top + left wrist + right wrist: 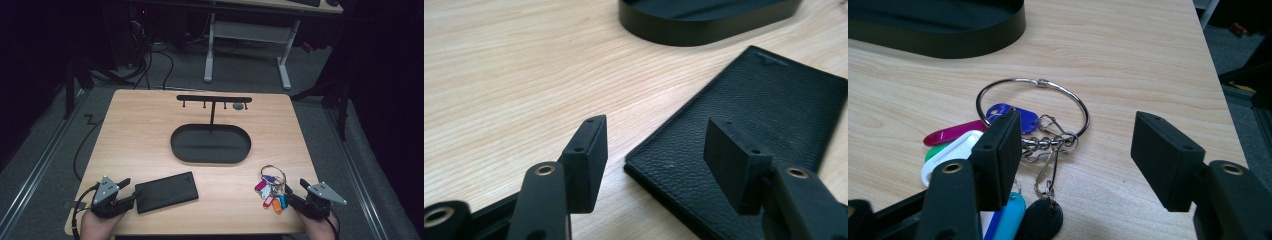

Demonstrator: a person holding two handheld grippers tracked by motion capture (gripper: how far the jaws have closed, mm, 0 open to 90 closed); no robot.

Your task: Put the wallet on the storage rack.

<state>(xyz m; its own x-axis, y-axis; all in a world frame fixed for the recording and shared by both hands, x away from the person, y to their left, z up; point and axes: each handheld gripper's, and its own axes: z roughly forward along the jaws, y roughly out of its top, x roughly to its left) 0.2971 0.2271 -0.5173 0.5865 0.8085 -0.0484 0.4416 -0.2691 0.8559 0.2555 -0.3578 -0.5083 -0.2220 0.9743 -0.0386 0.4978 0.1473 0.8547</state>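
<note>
One black wallet, long axis running left-right and slightly tilted, one key bunch, one oval tray; left claw and right claw both gaped empty.

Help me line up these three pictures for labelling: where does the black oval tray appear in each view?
High view: the black oval tray sits mid-table, at the foot of the hook stand.
Left gripper view: top edge, right of centre, beyond the black wallet.
Right gripper view: top-left corner, beyond the key ring.
Shared landmark: the light wooden table.
</note>
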